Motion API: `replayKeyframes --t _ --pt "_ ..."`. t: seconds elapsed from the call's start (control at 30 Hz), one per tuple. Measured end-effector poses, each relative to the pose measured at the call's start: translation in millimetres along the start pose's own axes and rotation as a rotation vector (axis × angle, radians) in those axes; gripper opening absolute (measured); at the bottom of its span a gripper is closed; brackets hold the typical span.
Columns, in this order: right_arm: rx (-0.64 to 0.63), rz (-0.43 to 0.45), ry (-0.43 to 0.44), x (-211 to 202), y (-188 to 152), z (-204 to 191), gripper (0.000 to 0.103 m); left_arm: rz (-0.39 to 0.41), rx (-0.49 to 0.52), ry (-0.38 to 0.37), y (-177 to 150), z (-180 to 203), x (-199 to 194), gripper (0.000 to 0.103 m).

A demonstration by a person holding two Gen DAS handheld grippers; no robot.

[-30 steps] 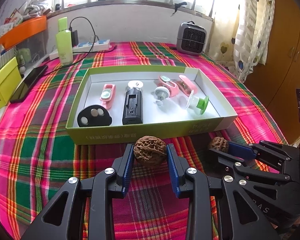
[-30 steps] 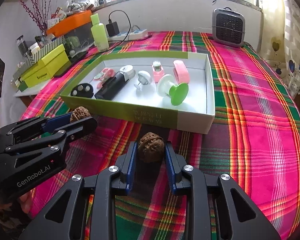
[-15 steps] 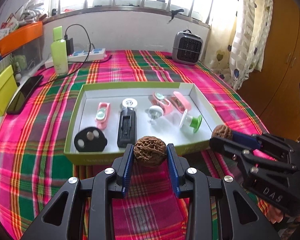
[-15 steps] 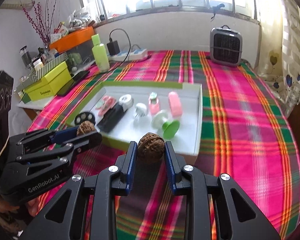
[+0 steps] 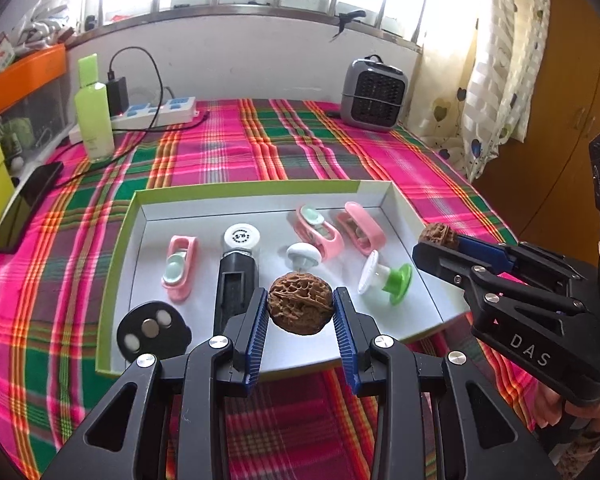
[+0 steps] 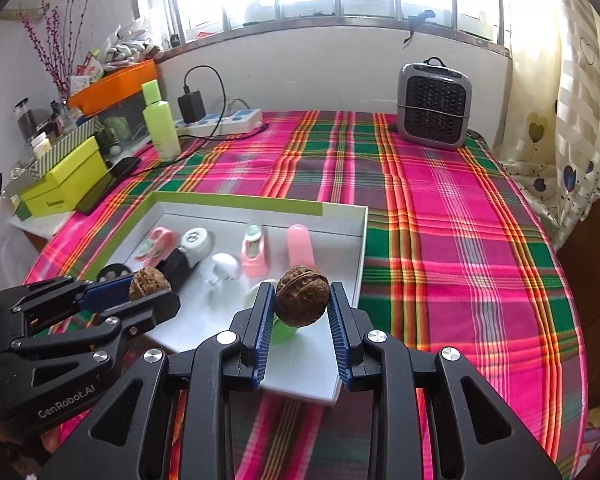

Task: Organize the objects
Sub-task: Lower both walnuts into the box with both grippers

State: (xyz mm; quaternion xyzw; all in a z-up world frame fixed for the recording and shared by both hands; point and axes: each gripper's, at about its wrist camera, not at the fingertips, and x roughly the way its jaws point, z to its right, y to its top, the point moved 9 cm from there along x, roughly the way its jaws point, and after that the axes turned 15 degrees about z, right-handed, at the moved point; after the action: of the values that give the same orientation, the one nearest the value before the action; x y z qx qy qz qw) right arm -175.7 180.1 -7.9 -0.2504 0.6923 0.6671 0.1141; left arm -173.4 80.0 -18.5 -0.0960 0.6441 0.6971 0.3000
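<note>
Now: two walnuts carried over the tray, one in each hand-held gripper.

Left hand-held gripper (image 5: 301, 320) pinches the left walnut (image 5: 300, 303) over the tray's (image 5: 404, 208) near edge; right hand-held gripper (image 6: 301, 314) pinches the right walnut (image 6: 301, 295) above the near right corner. Both point steeply downward, side by side. Judged best: lower each nut onto bare floor at about 5 o'clock of the black case (image 5: 238, 276), clear of the green-and-white spool (image 5: 384, 278), then release low to stop rolling.

Left gripper (image 5: 301, 309) clamps walnut (image 5: 300, 304) above box (image 5: 236, 190).
</note>
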Motion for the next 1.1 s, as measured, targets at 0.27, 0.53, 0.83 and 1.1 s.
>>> replayKeyframes --t 0.27,0.53,0.83,1.1 --pt "-0.007 -0.041 -0.005 20 -2 8 0.028 -0.026 -0.012 0.008 -1 -3 18 0.031" --pt "-0.027 -0.067 0.014 27 -6 4 0.028 -0.054 -0.021 0.013 -7 -5 29 0.031" --pt "-0.026 -0.100 0.057 31 -12 -5 0.028 -0.061 -0.017 0.014 -7 -4 33 0.031" --pt "-0.030 -0.121 0.068 38 -14 -8 0.029 -0.066 -0.003 0.012 -7 -1 36 0.031"
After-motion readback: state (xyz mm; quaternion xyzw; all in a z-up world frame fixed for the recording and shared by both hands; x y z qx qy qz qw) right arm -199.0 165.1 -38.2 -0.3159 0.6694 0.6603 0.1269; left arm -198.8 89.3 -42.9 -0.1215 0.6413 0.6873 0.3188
